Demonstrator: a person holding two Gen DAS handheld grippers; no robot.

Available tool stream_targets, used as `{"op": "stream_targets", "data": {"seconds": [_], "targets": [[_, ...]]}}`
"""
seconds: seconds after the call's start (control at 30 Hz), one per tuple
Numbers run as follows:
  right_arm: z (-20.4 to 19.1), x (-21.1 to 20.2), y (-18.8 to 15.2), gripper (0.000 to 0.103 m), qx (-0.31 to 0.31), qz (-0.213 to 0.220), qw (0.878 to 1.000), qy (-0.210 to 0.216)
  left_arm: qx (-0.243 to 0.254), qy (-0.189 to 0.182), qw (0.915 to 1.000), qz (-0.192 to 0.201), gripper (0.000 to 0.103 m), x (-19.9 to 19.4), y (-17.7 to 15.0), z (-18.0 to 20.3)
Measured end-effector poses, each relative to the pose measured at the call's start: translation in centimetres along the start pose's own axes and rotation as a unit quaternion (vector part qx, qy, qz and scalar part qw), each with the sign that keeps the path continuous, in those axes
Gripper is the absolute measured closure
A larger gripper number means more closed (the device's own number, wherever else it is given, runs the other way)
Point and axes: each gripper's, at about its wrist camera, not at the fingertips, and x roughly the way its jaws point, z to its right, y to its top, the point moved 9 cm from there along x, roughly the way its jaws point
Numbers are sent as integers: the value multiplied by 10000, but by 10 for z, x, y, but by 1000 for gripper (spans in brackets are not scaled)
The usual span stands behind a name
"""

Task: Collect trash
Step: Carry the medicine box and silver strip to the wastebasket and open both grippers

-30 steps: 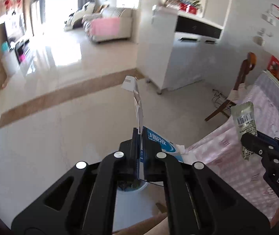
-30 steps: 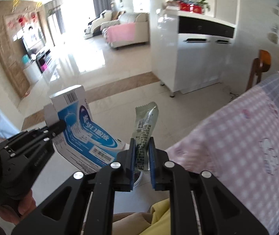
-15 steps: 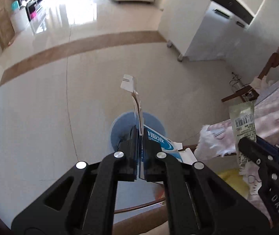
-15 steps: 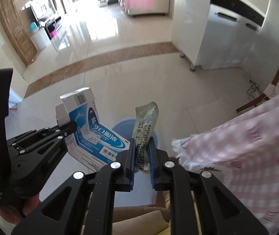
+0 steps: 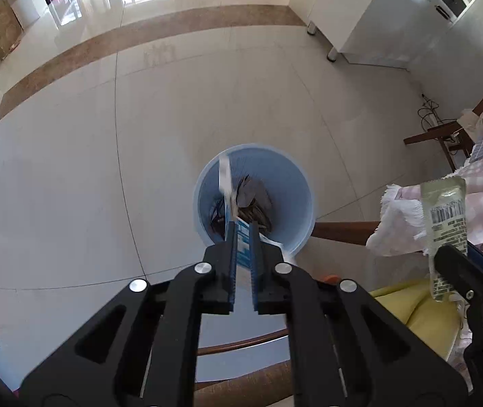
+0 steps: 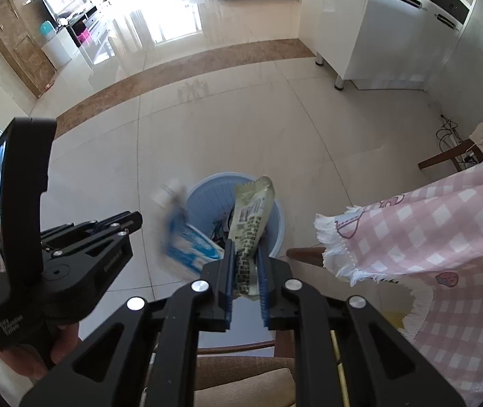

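Note:
A light blue trash bin (image 5: 255, 200) stands on the floor below both grippers, with dark trash inside; it also shows in the right wrist view (image 6: 207, 190). My left gripper (image 5: 243, 234) is open a little above the bin. The blue and white carton (image 6: 187, 237) is blurred and clear of the left gripper's fingers (image 6: 129, 220), dropping toward the bin; it shows edge-on in the left wrist view (image 5: 227, 190). My right gripper (image 6: 246, 254) has opened slightly around a pale green snack wrapper (image 6: 251, 217), which still sits between its jaws over the bin; the wrapper also shows in the left wrist view (image 5: 445, 217).
A table with a pink checked cloth (image 6: 445, 230) is on the right. A wooden chair (image 5: 462, 125) stands beyond it. A chair seat (image 6: 241, 376) is right below the grippers. A white cabinet (image 6: 394, 23) stands at the back right. Tiled floor (image 5: 139, 135) surrounds the bin.
Both grippers tilted down over the bin. The left gripper opened and let go of the carton, which is falling. The right gripper's jaws parted slightly around the wrapper.

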Motion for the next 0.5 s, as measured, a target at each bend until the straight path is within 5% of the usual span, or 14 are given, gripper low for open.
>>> {"op": "stream_targets", "data": {"seconds": [0.33, 0.37, 0.4, 0.43, 0.5], "targets": [[7, 17, 4, 90, 22, -143, 9999, -53, -54, 82, 9999, -23, 94, -2, -2, -14], [6, 17, 5, 90, -1, -144, 9999, -44, -36, 119, 9999, -13, 90, -4, -3, -16], [3, 17, 4, 90, -7, -151, 9999, -26, -23, 191, 9998, 17, 72, -7, -5, -18], [0, 18, 4, 90, -12, -160, 9999, 2, -29, 259, 9996, 90, 43, -11, -5, -21], [-7, 19, 6, 87, -31, -148, 9998, 106, -12, 335, 9987, 384, 38, -24, -4, -25]]}}
